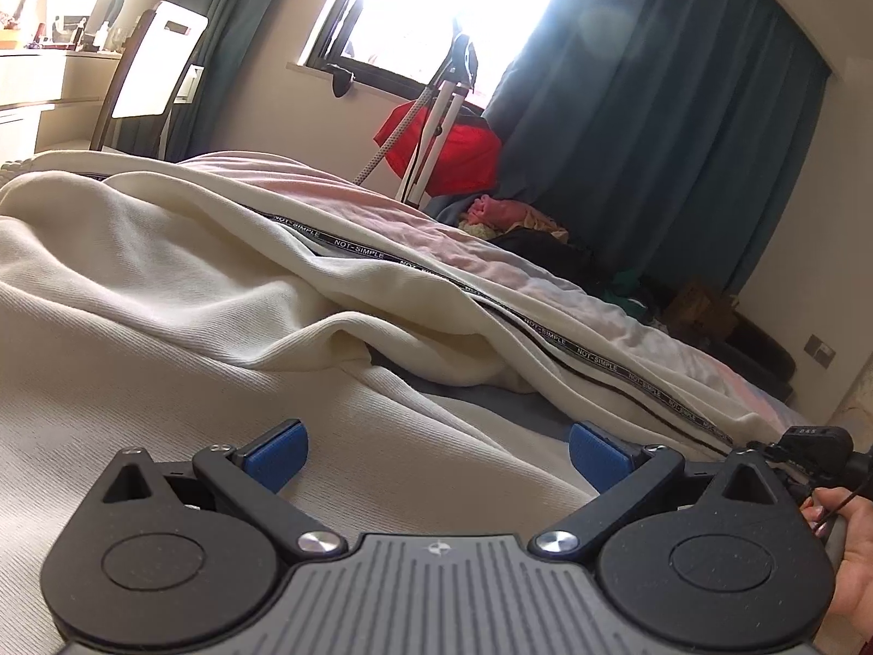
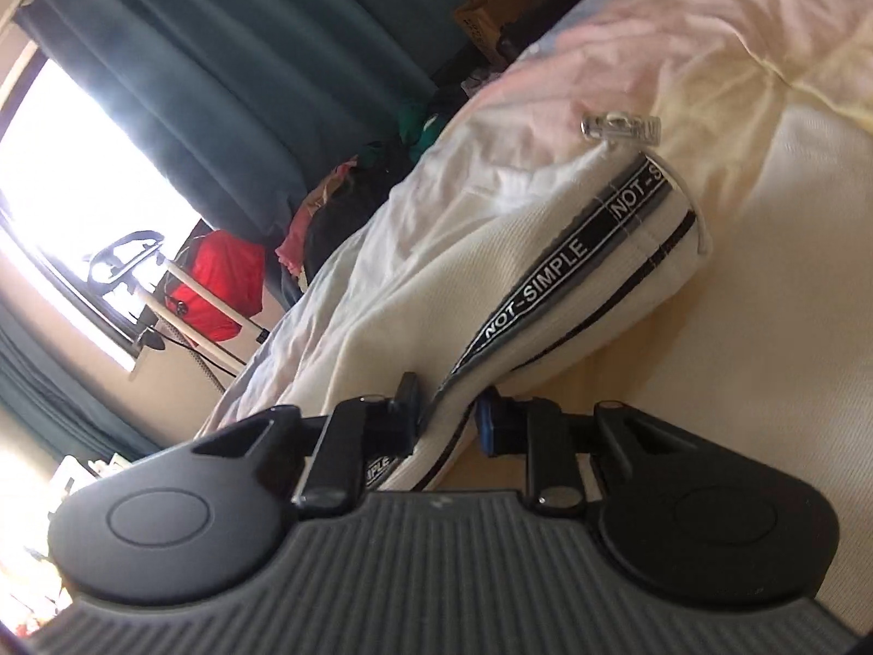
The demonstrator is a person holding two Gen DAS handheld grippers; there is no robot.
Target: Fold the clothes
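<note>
**Right gripper pinching the taped cuff, left one spread and idle**

Right gripper narrowed on the hem end of a cream garment, black "NOT-SIMPLE" tape running between the pads; grip appears closed on the cloth. Left gripper spread wide, nothing between the blue pads, low over the same cream knit heaped on the bed.

Probably light, soft and floppy, prone to sagging; best taken at the taped seam or ribbed hem, where layers stack firm.

Only in the right view: a clear clip by the cuff. Only in the left: a bare hand, the long tape run, a chair beyond.
</note>
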